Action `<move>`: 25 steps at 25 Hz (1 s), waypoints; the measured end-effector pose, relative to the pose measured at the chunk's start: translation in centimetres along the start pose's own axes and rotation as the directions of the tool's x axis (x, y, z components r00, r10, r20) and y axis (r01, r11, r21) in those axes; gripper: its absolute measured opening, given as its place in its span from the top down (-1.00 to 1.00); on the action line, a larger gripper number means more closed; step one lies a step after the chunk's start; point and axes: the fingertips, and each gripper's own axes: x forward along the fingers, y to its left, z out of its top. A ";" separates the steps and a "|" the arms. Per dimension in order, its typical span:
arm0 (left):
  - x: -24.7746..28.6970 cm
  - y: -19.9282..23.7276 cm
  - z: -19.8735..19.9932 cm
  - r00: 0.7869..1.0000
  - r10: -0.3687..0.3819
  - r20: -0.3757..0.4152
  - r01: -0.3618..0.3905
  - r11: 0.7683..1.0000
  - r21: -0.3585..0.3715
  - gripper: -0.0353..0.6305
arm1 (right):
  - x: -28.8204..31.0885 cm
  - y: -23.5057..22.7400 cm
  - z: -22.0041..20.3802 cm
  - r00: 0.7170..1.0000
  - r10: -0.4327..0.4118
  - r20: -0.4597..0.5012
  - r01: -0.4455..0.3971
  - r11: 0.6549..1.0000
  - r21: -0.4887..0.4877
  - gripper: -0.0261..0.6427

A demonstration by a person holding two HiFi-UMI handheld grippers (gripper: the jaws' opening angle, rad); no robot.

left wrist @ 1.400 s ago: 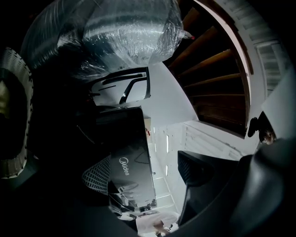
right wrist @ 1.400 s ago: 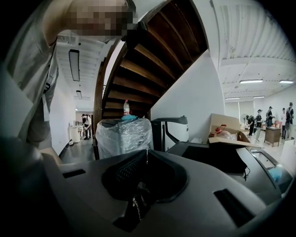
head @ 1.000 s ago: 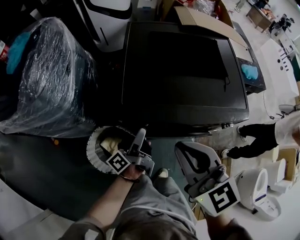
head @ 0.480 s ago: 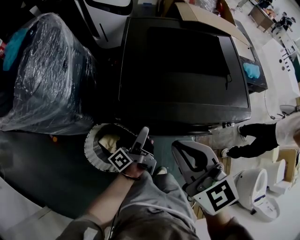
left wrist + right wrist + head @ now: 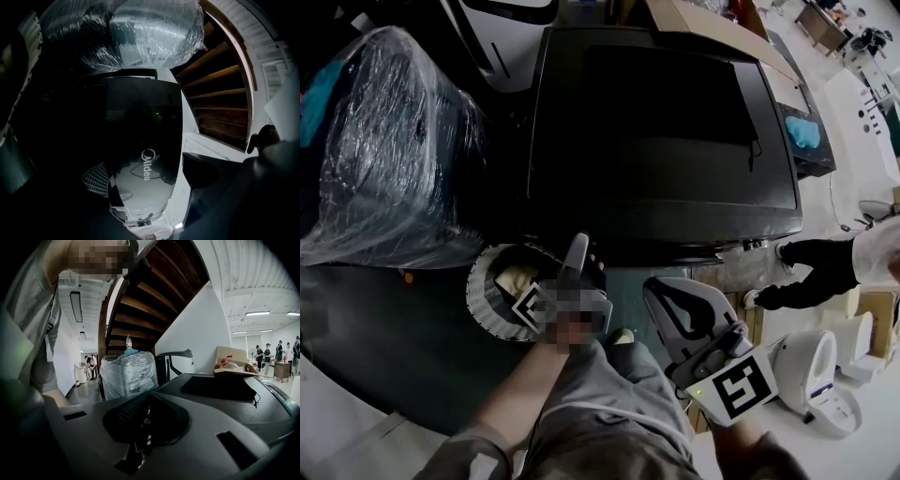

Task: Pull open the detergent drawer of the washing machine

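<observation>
The left gripper (image 5: 577,249) is pointing at the front edge of the washing machine (image 5: 661,122), rolled onto its side. Its fingers (image 5: 206,171) are standing apart, with the machine's glossy front panel (image 5: 145,164) showing in the gap between them. Whether they are touching that panel cannot be told. The right gripper (image 5: 664,294) is hanging lower and to the right, clear of the machine, and its fingers (image 5: 187,437) are pressing together tip to tip with nothing between them. The detergent drawer is not standing out as a separate part on the dark front in any view. A white ribbed basket (image 5: 480,298) is sitting on the floor just beside the left gripper and is holding a pale bundle (image 5: 514,279). A cardboard box (image 5: 232,359) is resting at the far corner of the machine's top and is carrying red and clear items. A plastic-wrapped appliance (image 5: 389,141) is standing to the machine's left.
</observation>
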 end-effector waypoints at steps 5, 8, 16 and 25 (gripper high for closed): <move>-0.1 0.3 -0.1 1.000 0.021 0.014 -0.021 1.000 0.004 -0.53 | -0.1 -0.3 -0.1 1.000 -0.002 0.005 0.002 1.000 0.001 0.82; -0.1 0.3 0.0 1.000 0.023 0.014 -0.023 1.000 0.005 -0.52 | -0.2 -0.3 -0.2 1.000 -0.003 0.002 0.003 1.000 0.004 0.82; -0.4 0.1 -0.2 0.999 0.038 0.011 -0.038 0.999 -0.001 -0.51 | -0.9 0.0 -0.1 1.000 -0.004 -0.007 0.004 1.000 0.013 0.82; -2.9 -0.1 -1.2 0.999 0.046 -0.028 -0.046 0.999 0.004 -0.51 | -1.9 0.9 -0.3 1.000 -0.016 -0.020 0.016 1.000 0.026 0.82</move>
